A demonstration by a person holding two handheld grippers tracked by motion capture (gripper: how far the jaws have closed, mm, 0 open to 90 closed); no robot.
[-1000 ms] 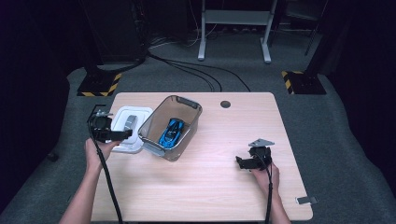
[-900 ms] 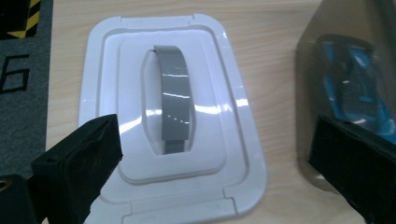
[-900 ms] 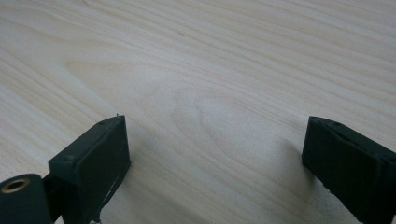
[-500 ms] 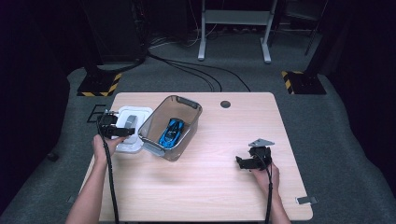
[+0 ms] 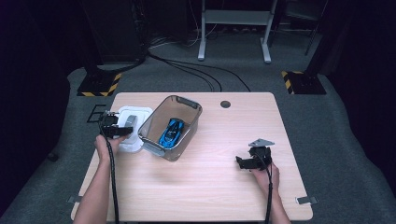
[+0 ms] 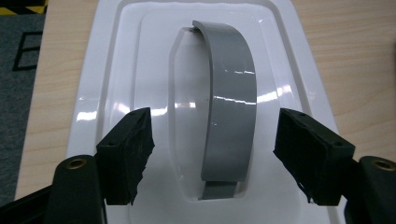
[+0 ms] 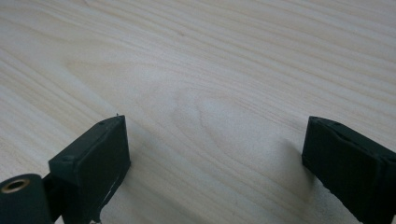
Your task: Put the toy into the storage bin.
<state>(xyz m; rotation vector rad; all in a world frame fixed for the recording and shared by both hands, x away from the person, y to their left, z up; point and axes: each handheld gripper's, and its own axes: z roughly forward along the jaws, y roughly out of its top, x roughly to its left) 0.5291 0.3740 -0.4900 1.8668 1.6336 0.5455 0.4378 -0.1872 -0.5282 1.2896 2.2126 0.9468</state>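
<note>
1. The white lid (image 6: 196, 107) was judged to be light, rigid moulded plastic with a glossy, probably slippery surface; its raised grey handle (image 6: 231, 107) was taken as the proper place for a hold, across the narrow width of the arch.
2. In the left gripper view, the left gripper (image 6: 212, 156) was seen directly over the lid, with the handle standing between its two pads. The handle sat nearer the right-hand pad (image 6: 310, 156), and a clear gap was left on both sides.
3. The jaws of the left gripper had just been closing and were found about half open; the handle lay between them, but it was not yet pressed.
4. In the high view, the lid (image 5: 133, 128) was seen flat on the table (image 5: 210, 196), just beside the clear bin (image 5: 170, 126) that held a blue toy car (image 5: 171, 131), on the side toward the left gripper (image 5: 114, 127).
5. The right gripper (image 7: 212, 168) was held low over bare wood, well apart from the lid, with its jaws apart and nothing between them.
</note>
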